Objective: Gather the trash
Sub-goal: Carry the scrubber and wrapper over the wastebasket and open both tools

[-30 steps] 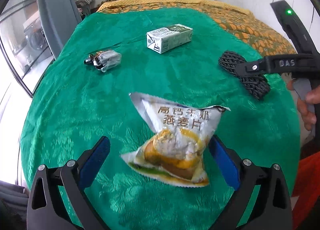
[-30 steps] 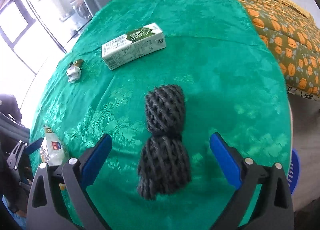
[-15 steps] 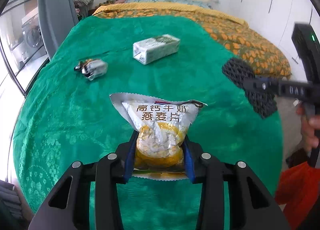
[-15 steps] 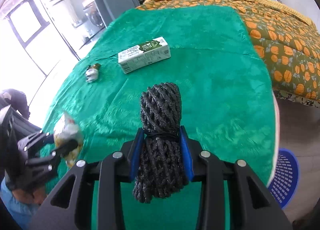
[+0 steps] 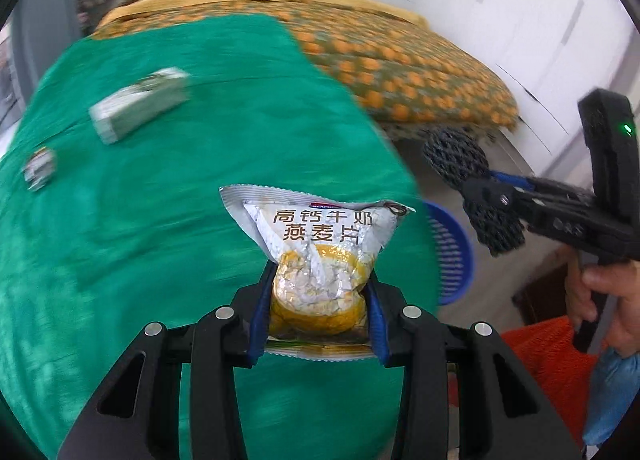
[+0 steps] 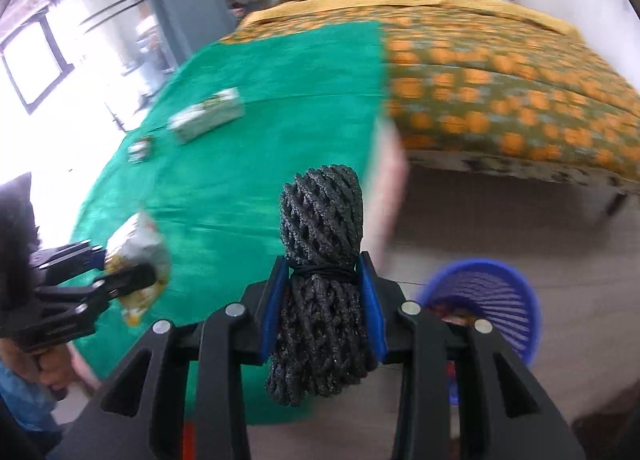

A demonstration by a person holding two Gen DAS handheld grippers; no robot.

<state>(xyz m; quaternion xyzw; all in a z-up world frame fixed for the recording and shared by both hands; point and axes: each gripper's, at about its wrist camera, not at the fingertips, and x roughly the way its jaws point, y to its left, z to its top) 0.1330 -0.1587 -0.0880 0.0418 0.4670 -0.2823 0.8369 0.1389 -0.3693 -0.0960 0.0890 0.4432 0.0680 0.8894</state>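
My left gripper [image 5: 318, 320] is shut on a silver and yellow snack bag [image 5: 320, 256] and holds it in the air above the green cloth. My right gripper [image 6: 322, 316] is shut on a black foam net bundle [image 6: 322, 260], lifted off the cloth. Each gripper shows in the other view: the net bundle [image 5: 470, 188] at right, the snack bag [image 6: 136, 256] at left. A blue slatted basket [image 6: 490, 300] stands on the floor beside the bed, low right of my right gripper; it also shows in the left wrist view [image 5: 452, 252].
A white and green milk carton [image 5: 138, 110] and a small crumpled wrapper [image 5: 39, 172] lie on the green cloth [image 5: 160, 220]. Beyond it is an orange-patterned quilt [image 6: 500, 100]. Both views are blurred by motion.
Both grippers closed on their items about half a second ago. Since then both have lifted and swung right, off the green cloth toward the blue basket.
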